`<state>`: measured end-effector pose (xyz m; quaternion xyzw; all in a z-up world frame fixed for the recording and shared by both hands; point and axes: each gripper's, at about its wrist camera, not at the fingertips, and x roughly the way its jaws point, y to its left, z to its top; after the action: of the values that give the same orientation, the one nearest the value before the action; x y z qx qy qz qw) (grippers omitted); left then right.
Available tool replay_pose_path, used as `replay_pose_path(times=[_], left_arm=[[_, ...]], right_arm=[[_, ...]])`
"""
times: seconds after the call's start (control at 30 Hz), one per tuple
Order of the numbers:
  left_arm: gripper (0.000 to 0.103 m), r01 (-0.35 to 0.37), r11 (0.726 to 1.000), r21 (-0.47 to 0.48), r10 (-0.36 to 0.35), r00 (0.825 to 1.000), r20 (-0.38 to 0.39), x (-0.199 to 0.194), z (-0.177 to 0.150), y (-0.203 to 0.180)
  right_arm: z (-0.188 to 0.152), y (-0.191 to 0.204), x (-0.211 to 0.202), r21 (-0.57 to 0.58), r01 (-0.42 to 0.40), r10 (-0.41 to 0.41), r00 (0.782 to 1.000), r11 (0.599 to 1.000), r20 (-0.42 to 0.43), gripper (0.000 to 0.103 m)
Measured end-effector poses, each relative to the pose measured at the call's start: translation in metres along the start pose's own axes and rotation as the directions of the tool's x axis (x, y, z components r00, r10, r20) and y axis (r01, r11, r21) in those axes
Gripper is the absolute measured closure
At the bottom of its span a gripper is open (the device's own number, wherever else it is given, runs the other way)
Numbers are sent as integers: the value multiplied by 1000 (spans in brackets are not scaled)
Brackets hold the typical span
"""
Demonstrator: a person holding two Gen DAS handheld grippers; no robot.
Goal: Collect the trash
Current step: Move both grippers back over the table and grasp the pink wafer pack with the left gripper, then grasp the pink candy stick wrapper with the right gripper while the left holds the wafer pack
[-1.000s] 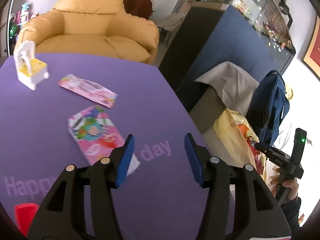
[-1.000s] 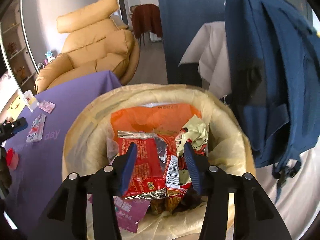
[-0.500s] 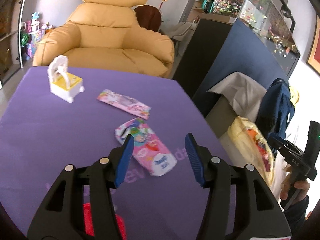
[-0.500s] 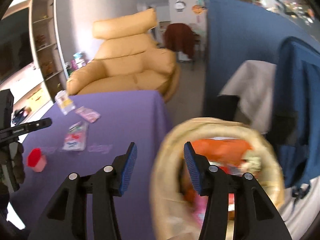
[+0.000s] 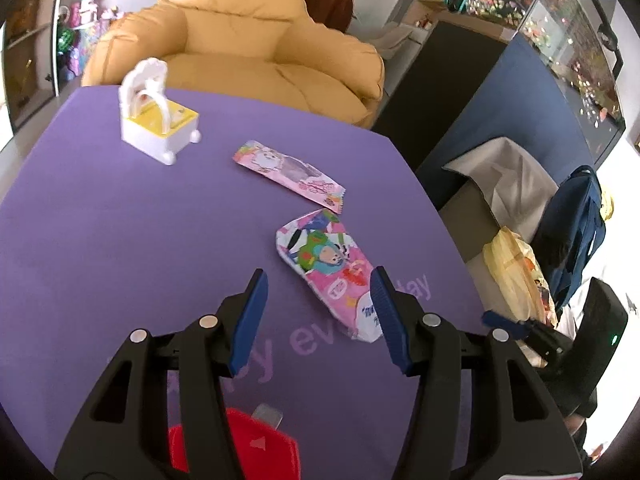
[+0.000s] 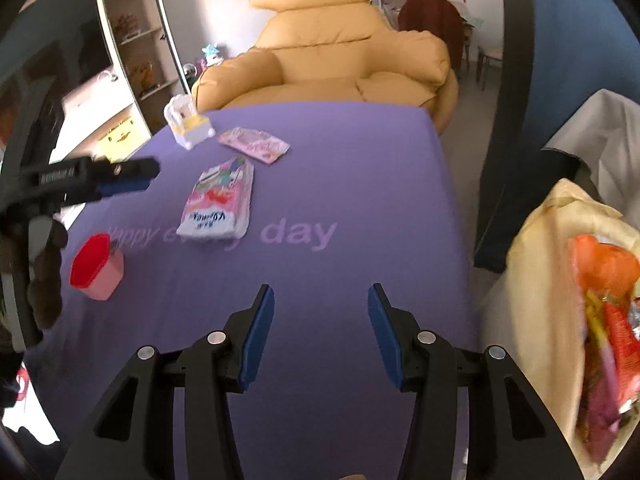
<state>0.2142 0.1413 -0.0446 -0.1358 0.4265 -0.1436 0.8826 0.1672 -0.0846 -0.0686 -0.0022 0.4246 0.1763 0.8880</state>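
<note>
From my left wrist camera, my left gripper (image 5: 318,312) stood about half open over the purple table (image 5: 120,240) and held nothing. The cartoon-printed packet (image 5: 332,276) lay flat just ahead, its near end beside my right-hand finger, not squarely between the two. A thinner pink wrapper (image 5: 290,174) lay beyond it, and a white toy chair (image 5: 158,120) further off. The trouble I foresaw: a flat packet gives the pads little edge, so closing off-centre could pinch one corner or only push it along the cloth (a red cup (image 5: 240,444) sat right under my fingers, easy to knock).

From my right wrist camera, my right gripper (image 6: 318,332) was likewise about half open and empty, over bare cloth, well apart from both wrappers. The lined trash bin (image 6: 540,280) stood off the table's right edge, already piled with wrappers. I judged that both grippers could end up going for the same packet, since my left one showed near it. A light wrapper dropped on that heap might slide back out.
</note>
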Motion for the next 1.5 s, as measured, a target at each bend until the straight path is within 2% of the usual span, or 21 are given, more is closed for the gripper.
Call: replay_pose_path(times=[0.1, 0.23, 0.33, 0.5, 0.73, 0.93, 1.13, 1.33, 1.5], left_arm=[[52, 10, 1000, -5, -10, 999, -41, 10, 2, -6], [52, 18, 998, -62, -23, 996, -85, 28, -4, -14], [52, -7, 994, -112, -3, 996, -87, 38, -7, -16], [52, -59, 989, -137, 49, 996, -73, 51, -7, -23], [53, -118, 987, -110, 112, 992, -55, 67, -2, -34], [75, -135, 988, -81, 131, 990, -50, 68, -3, -34], [90, -111, 994, -9, 111, 993, -30, 57, -2, -39], [96, -73, 997, 5, 73, 997, 6, 30, 5, -32], [96, -66, 996, -54, 69, 996, 49, -6, 13, 6]], right_arm=[[-3, 5, 5, -10, 9, -9, 1000, 1000, 3, 57], [-4, 3, 7, -5, 3, -3, 1000, 1000, 2, 57], [-6, -1, 6, 2, 3, -3, 1000, 1000, 3, 57], [-10, -8, 5, 30, -6, 6, 1000, 1000, 9, 57], [-17, -15, 5, 54, -19, 19, 1000, 998, 3, 57], [-19, -20, 6, 69, -30, 30, 1000, 997, -1, 57], [-17, -16, 7, 61, -38, 38, 999, 997, -6, 57], [-11, -6, 7, 25, -33, 33, 999, 999, -15, 57], [1, 2, 13, 0, -41, 41, 999, 999, -30, 57]])
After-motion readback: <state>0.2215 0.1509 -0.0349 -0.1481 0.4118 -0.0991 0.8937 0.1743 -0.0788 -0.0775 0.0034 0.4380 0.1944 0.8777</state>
